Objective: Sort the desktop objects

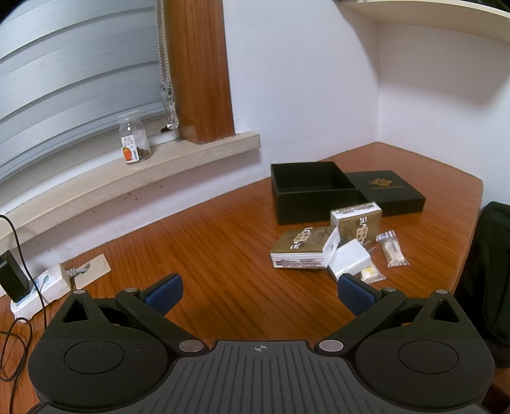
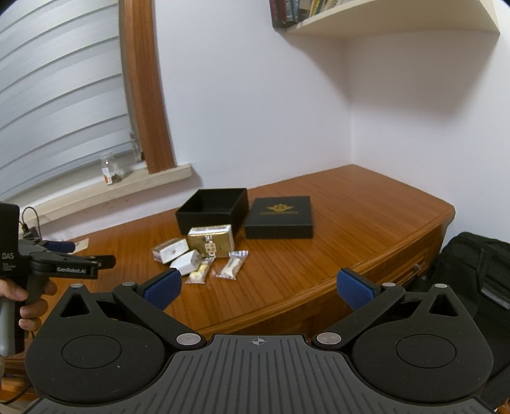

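Observation:
An open black box (image 1: 314, 191) (image 2: 213, 210) stands on the wooden desk (image 1: 207, 248), its lid (image 1: 387, 191) (image 2: 280, 218) beside it on the right. In front lie two gold packs (image 1: 301, 250) (image 1: 358, 223), a white charger plug (image 1: 349, 259) (image 2: 186, 262) and two wrapped candies (image 1: 392, 250) (image 2: 231, 267). My left gripper (image 1: 259, 291) is open and empty, above the desk, left of the pile. My right gripper (image 2: 258, 286) is open and empty, in front of the pile over the desk's front edge. The left gripper also shows at the far left of the right wrist view (image 2: 63, 254).
A power strip (image 1: 41, 291) with a black adapter and cables lies at the desk's left. A glass jar (image 1: 134, 138) stands on the window sill. A black bag (image 2: 475, 283) sits right of the desk. A shelf (image 2: 382, 16) hangs above.

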`<state>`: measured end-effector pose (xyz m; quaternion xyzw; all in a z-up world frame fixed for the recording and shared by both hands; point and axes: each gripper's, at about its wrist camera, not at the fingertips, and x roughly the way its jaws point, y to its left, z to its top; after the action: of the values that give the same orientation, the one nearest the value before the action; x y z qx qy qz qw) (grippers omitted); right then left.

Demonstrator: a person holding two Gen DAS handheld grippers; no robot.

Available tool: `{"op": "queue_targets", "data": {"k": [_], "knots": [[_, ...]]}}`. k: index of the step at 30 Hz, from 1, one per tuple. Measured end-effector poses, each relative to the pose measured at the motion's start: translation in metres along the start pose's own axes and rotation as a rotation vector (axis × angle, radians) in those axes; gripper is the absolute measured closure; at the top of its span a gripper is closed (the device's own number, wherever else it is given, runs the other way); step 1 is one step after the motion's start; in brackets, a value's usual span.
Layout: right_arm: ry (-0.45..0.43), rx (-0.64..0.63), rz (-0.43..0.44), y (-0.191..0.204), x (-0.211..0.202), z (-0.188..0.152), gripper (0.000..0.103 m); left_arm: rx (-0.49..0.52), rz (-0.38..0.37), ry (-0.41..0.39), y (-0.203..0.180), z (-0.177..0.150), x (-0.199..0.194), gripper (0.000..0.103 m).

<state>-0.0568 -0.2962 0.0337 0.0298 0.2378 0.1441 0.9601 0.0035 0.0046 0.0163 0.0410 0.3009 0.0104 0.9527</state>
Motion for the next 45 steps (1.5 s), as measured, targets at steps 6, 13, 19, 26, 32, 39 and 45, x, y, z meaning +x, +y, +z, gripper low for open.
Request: {"op": "queue_targets", "data": {"k": [6,13,19,26,32,39,45], "knots": [[0.003,-0.001,-0.001,-0.0004,0.0006,0.0008,0.0,0.002,0.001,-0.001,-0.0012,-0.0011,-0.0004,0.0],[0.005,0.002,0.0,-0.0006,0.0009,0.003,0.0,0.003,0.001,-0.005,-0.0023,-0.0023,-0.0018,0.0],[0.008,0.001,0.001,-0.0005,0.002,0.0027,0.0,0.002,0.001,-0.005,-0.0033,-0.0031,-0.0017,0.0],[0.008,0.001,0.005,-0.0018,0.0019,0.0031,0.0,0.002,0.001,-0.007,-0.004,-0.0032,-0.0029,0.0],[0.009,0.0,0.005,-0.0017,0.0017,0.0032,0.0,0.002,0.003,-0.01,-0.0041,-0.0026,-0.0037,0.0],[0.009,-0.001,0.008,-0.0023,0.003,0.003,0.0,0.005,0.003,-0.009,-0.0048,-0.0023,-0.0041,0.0],[0.01,-0.001,0.008,-0.002,0.0032,0.0024,0.0,0.007,0.002,-0.011,-0.0044,-0.0021,-0.0047,0.0]]}}
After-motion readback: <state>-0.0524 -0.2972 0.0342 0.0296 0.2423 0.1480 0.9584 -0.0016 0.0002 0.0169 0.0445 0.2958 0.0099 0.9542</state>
